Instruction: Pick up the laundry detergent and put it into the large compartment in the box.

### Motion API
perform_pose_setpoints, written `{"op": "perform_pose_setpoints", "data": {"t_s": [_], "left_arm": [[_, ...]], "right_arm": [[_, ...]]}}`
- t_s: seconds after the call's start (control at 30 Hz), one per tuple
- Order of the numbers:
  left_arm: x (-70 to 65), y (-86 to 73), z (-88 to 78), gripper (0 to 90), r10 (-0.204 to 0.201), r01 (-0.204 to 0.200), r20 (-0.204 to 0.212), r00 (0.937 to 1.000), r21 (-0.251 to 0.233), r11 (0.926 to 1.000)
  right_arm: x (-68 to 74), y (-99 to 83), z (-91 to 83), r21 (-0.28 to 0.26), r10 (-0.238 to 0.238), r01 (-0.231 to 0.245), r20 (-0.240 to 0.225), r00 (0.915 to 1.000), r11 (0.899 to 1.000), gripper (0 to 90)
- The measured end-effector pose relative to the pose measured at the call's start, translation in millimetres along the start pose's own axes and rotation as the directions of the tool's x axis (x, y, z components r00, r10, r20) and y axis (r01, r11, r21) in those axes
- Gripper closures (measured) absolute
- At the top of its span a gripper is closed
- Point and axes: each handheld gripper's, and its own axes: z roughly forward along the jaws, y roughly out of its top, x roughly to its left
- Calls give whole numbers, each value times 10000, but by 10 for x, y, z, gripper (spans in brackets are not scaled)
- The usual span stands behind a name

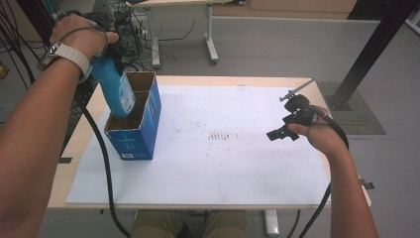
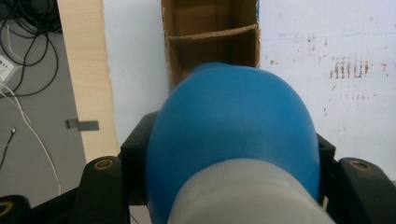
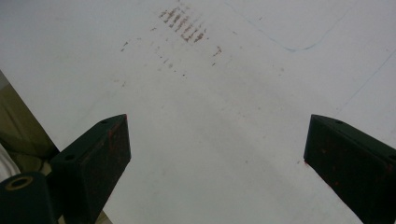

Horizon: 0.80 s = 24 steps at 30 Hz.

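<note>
One white sheet [image 1: 237,163] on wooden table [image 1: 74,144], smudged brown, grey floor [image 1: 277,44] beyond

Bottle [image 2: 233,135]: smooth blue plastic, slight sheen, ribbed white plastic cap. Box [image 1: 143,124]: blue printed cardboard, raw brown matt inside. Tabletop [image 1: 89,106]: pale wood, covered by matt white sheet [image 1: 223,168], rust-coloured scuffs.

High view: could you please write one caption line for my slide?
Left tongs lower a blue plastic bottle into a divided blue cardboard box.
</note>
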Motion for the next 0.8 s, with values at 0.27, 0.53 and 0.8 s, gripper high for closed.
{"op": "perform_pose_setpoints", "data": {"t_s": [0.27,0.53,0.8], "left_arm": [[-16,9,116,388,141,-141,-14,9999,22,9999],[-38,17,225,387,215,-215,-99,9997,14,9998],[-39,23,332,387,245,-245,-64,9997,14,9997]], "right_arm": [[9,9,12,26,-7,7,-16,10000,10000,71],[2,-23,0,2,58,-58,12,10000,10000,71],[-7,-32,6,8,87,-87,-6,10000,10000,71]]}}
